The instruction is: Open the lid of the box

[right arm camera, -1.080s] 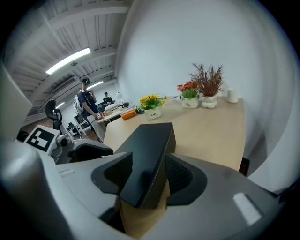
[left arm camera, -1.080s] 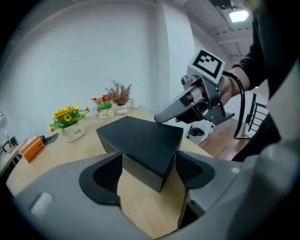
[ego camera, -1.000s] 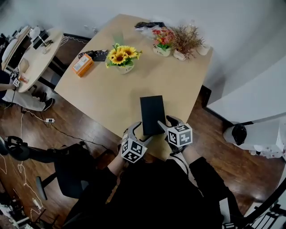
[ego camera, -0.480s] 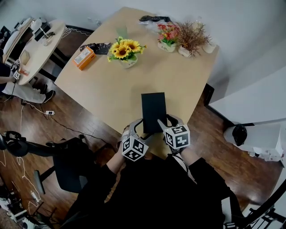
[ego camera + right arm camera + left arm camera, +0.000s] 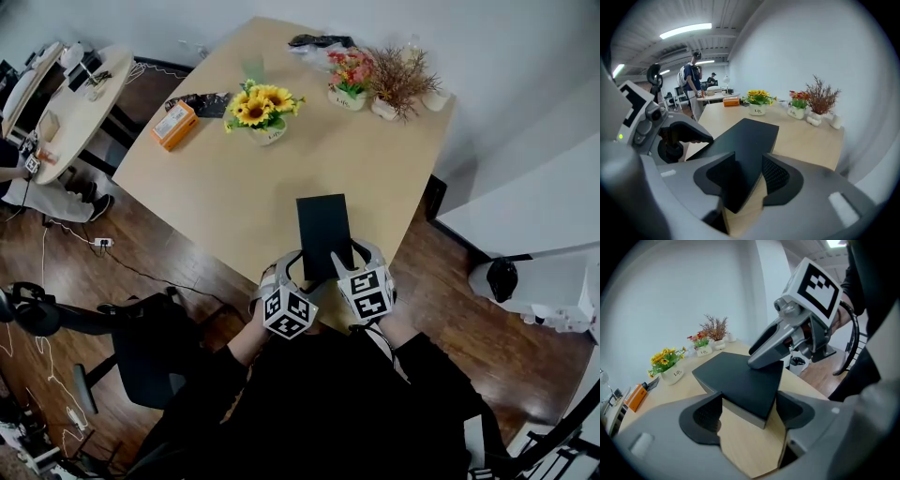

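A flat black box lies shut near the front edge of the wooden table. My left gripper straddles its near left corner. In the left gripper view the box fills the gap of that gripper, and both pads lie against the corner's sides. My right gripper is at the near right corner. In the right gripper view its jaws are closing round the box, with a sliver of table still showing beside the right pad.
A sunflower pot, an orange packet, a red flower pot and a dried plant stand at the table's far side. A black chair is at the left. People stand far behind in the right gripper view.
Both grippers have crept in a little toward the box's near corners. The box has not moved and its lid stays down.
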`<action>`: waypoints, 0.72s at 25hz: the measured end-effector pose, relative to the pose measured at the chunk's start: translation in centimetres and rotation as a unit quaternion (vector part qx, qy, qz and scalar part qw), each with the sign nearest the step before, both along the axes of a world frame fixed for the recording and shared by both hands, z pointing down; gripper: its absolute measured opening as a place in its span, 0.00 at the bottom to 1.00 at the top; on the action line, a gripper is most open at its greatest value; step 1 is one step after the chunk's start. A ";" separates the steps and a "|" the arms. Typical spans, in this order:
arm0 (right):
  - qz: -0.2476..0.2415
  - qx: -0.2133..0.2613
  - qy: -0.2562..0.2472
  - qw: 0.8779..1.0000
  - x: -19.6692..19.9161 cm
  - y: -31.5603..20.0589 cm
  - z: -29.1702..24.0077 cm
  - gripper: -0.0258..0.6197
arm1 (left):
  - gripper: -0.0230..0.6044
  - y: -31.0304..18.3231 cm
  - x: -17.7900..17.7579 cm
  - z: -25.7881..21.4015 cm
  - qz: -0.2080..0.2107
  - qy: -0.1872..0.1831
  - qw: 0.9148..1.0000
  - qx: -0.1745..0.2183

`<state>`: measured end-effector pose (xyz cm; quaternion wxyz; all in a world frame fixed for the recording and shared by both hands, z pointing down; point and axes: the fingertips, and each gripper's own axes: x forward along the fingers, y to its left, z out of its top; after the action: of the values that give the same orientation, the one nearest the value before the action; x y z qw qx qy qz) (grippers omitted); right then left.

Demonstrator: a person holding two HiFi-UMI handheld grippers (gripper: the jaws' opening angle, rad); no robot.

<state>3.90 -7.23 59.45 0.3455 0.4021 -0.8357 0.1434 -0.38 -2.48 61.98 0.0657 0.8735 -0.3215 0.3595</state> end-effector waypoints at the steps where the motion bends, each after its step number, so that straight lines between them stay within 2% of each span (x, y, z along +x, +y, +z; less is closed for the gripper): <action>1: -0.031 0.015 0.023 0.999 -0.8 0.6 -0.2 0.09 | 0.59 -0.1 0.2 0.0 0.003 -0.004 1.000 0.003; 3: -0.075 0.041 0.041 0.995 -3.0 1.9 -0.8 0.06 | 0.58 -0.2 0.5 0.1 0.008 -0.012 1.000 0.006; 4: -0.073 0.046 0.031 0.996 -3.7 2.2 -1.3 0.12 | 0.58 -0.2 0.5 0.1 0.010 -0.015 1.000 0.005; 8: -0.007 0.033 -0.055 0.998 -2.1 0.8 -3.2 0.23 | 0.53 0.2 0.5 -1.1 0.021 -0.014 1.000 0.008; 10: 0.022 0.027 -0.075 0.997 0.3 -0.4 -3.3 0.24 | 0.51 0.3 0.7 -1.4 0.021 -0.002 1.000 0.009; 12: 0.057 -0.008 -0.099 0.993 2.5 -1.0 -2.2 0.24 | 0.51 0.1 1.0 -1.3 0.021 0.009 1.000 0.005; 14: 0.085 -0.065 -0.141 0.984 3.5 -1.0 -0.8 0.22 | 0.51 0.0 1.1 -1.4 0.026 0.009 1.000 0.007; 16: 0.104 -0.116 -0.197 0.968 3.6 -0.7 -0.1 0.22 | 0.51 -0.1 1.5 -1.9 0.037 0.001 0.999 0.022; 18: 0.118 -0.140 -0.250 0.951 3.7 -0.5 -0.4 0.25 | 0.51 0.0 1.9 -2.5 0.047 -0.010 0.998 0.044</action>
<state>7.57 -7.69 59.09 0.1587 0.3966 -0.8132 0.3952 1.47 -2.51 59.49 0.0069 0.8863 -0.2958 0.3563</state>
